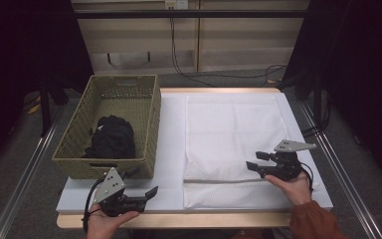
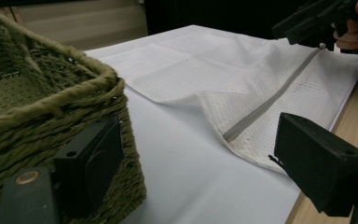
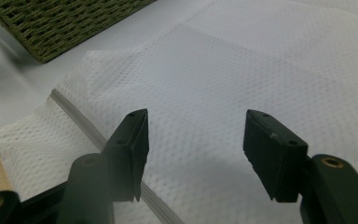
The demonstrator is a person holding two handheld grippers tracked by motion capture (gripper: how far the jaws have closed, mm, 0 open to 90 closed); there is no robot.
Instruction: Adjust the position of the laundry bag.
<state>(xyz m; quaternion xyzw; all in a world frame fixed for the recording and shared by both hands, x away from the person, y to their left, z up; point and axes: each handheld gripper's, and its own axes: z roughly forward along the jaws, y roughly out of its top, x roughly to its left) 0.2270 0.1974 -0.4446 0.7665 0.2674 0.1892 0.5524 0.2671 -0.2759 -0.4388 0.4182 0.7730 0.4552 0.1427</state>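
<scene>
Table: sheet spread over the top. Basket at the left edge of the sheet, holding a bundled garment toward its near end. Mesh bag flat on the sheet, right of the basket and apart from it, its zipper running across the near end. Left gripper just before the basket's near wall; right gripper over the bag's near right part, above the zipper.

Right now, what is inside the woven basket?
In the woven basket lies a bundle of black cloth, bunched toward the near end. The far part of the basket floor is bare. Whatever is under the cloth is covered, so I cannot tell.
</scene>
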